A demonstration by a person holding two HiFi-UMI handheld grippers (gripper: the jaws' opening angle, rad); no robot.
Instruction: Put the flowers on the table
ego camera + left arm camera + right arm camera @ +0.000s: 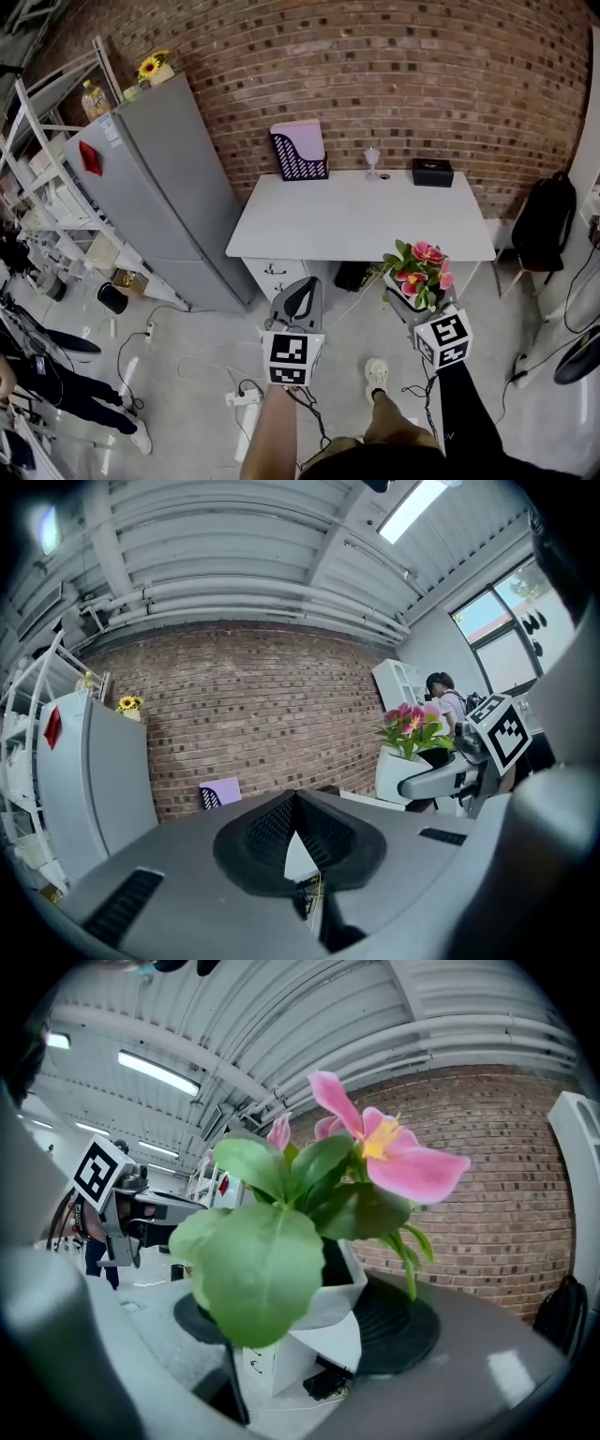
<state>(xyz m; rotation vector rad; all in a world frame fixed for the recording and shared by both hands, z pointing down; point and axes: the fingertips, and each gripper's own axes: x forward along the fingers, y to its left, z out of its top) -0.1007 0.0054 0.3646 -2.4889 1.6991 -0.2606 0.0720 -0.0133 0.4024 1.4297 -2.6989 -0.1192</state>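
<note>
The flowers (423, 269) are pink blooms with green leaves in a white pot (397, 285). My right gripper (411, 302) is shut on that pot and holds it upright in the air, just in front of the white table's (356, 220) near right edge. In the right gripper view the pot (333, 1286) sits between the two dark pads (398, 1324) and the leaves fill the middle. My left gripper (302, 284) hovers to the left, short of the table, its tips touching with nothing in them. Its jaws (295, 797) meet at the tip; beyond them are the pot (398, 771) and the right gripper (441, 778).
A grey fridge (159, 197) stands left of the table with a sunflower pot (155, 67) on top. On the table's far edge are a purple file holder (298, 150), a small glass (372, 159) and a black box (432, 172). Cables and a power strip (242, 397) lie on the floor.
</note>
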